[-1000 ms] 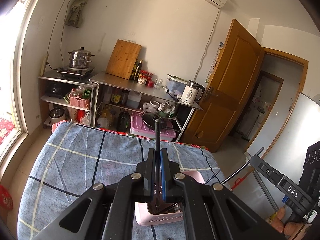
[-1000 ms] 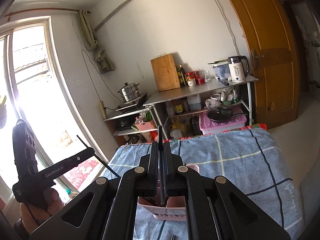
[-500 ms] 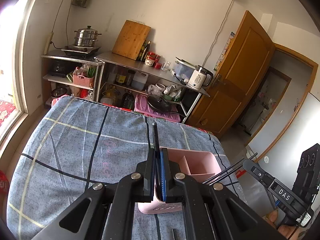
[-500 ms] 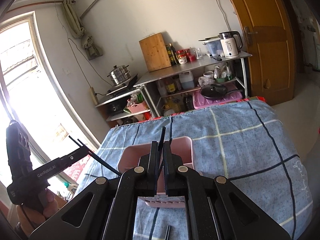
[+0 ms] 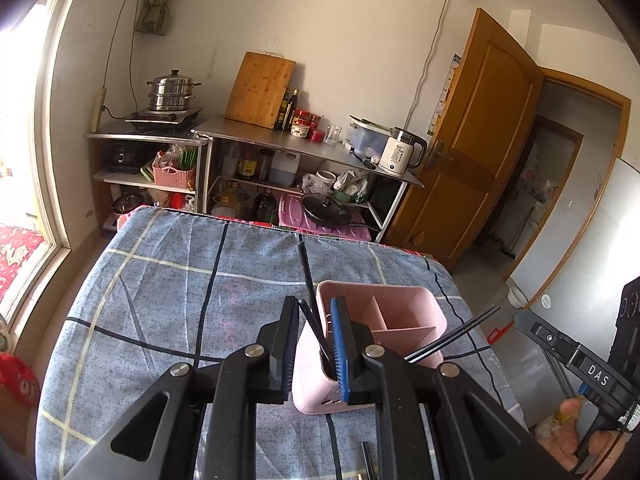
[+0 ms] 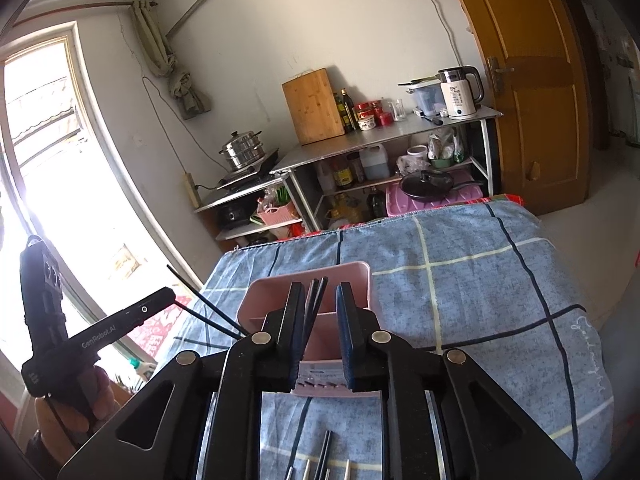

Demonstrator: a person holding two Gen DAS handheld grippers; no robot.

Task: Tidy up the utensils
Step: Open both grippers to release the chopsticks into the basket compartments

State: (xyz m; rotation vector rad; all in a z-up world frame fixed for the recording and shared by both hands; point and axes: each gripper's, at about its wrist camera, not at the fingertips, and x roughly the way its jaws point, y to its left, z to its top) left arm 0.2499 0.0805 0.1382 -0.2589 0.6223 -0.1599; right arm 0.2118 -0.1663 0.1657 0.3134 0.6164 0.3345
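both grippers hang over the pink utensil holder, which stands on the blue checked cloth of the desk, low and centre in each wrist view. the left gripper has a pair of black chopsticks between its jaws, and the jaws are opening; the pads look clear of the sticks, whose lower ends already sit in the holder's near compartment. the right gripper is in the same state: jaws opening, its own black chopsticks leaning loose between them with the tips down inside the holder. so the step in hand looks like the release, both pairs dropped into the holder together. more utensils lie on the cloth at the bottom edge of the right wrist view, chopsticks and what may be metal handles, too cropped to tell. next, i'd guess, each hand needs to lift straight off without snagging the sticks, then swing back low toward those loose pieces
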